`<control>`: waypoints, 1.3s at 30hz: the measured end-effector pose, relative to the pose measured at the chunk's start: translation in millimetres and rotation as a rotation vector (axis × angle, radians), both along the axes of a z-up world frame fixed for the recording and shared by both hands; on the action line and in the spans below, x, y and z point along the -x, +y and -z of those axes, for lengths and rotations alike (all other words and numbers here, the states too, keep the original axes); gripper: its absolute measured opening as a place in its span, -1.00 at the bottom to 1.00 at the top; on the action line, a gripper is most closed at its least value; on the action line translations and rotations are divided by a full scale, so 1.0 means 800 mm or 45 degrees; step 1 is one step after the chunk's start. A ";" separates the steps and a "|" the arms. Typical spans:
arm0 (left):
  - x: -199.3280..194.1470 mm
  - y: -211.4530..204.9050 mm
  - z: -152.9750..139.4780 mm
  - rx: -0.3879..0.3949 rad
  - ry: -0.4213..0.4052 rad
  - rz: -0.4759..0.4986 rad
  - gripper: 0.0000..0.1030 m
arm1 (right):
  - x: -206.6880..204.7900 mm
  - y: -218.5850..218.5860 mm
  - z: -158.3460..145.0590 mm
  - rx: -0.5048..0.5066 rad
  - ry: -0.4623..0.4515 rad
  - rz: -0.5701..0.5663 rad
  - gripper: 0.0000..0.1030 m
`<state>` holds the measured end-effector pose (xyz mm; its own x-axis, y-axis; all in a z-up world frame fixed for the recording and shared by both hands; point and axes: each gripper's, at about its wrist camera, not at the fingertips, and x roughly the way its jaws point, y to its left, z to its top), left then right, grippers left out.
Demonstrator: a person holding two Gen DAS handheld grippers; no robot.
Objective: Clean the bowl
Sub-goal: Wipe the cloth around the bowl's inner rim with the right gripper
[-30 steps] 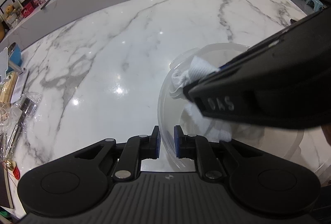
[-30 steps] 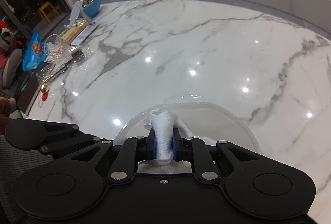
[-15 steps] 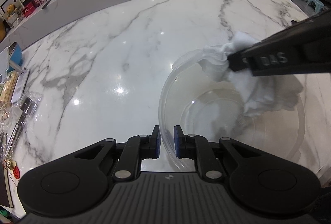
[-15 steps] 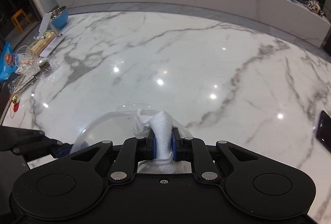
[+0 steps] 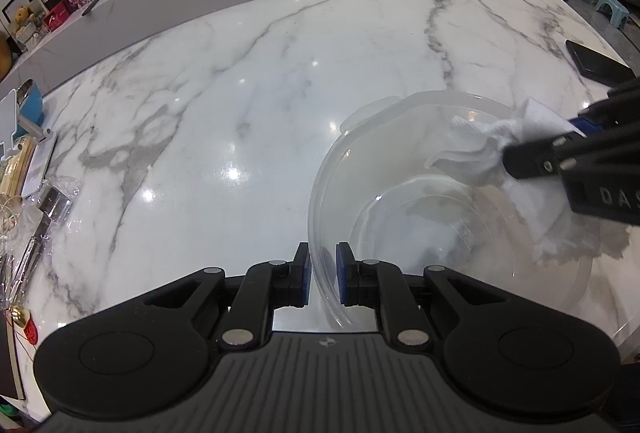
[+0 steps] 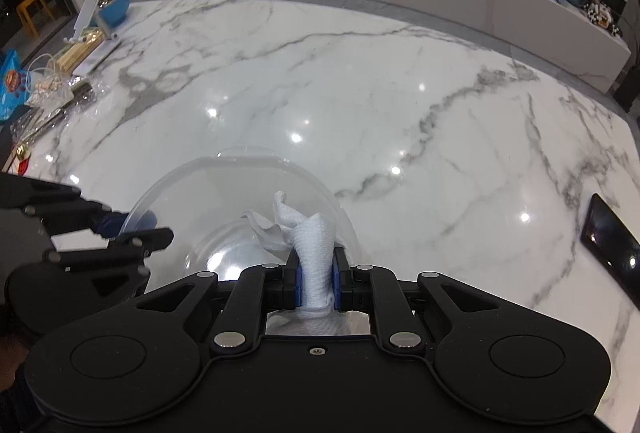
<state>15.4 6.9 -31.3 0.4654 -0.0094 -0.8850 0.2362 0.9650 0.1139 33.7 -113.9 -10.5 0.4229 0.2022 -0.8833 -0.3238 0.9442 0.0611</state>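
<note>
Your left gripper (image 5: 322, 275) pinches the clear plastic bowl (image 5: 400, 201) by its rim; your right gripper (image 6: 314, 283) clamps the white paper towel (image 6: 310, 237) at the bowl's far wall.

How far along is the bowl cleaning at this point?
Set-up looks done: the left gripper has its jaws closed on the rim of the clear bowl, steadying it on the marble table. In hand: the right gripper holds a white cloth at the bowl's far inner wall. No dirt is discernible; setting bowl and cloth down remains.
</note>
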 end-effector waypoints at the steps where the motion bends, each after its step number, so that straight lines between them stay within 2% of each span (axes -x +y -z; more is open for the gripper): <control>1: 0.000 0.000 0.000 -0.001 0.000 0.001 -0.78 | 0.002 0.000 0.000 0.002 0.004 -0.005 -0.77; 8: 0.002 -0.002 0.001 -0.012 -0.001 0.009 -0.77 | 0.006 0.001 0.001 0.009 0.025 -0.018 -0.77; 39: 0.004 -0.007 0.003 -0.024 -0.012 0.038 -0.77 | -0.015 0.041 -0.002 -0.155 0.013 -0.049 -0.77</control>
<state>12.1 1.3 -33.3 0.4738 -0.0065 -0.8806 0.2635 0.9552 0.1348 45.6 -81.0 -9.0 0.4036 0.3242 -0.8556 -0.3587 0.9163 0.1780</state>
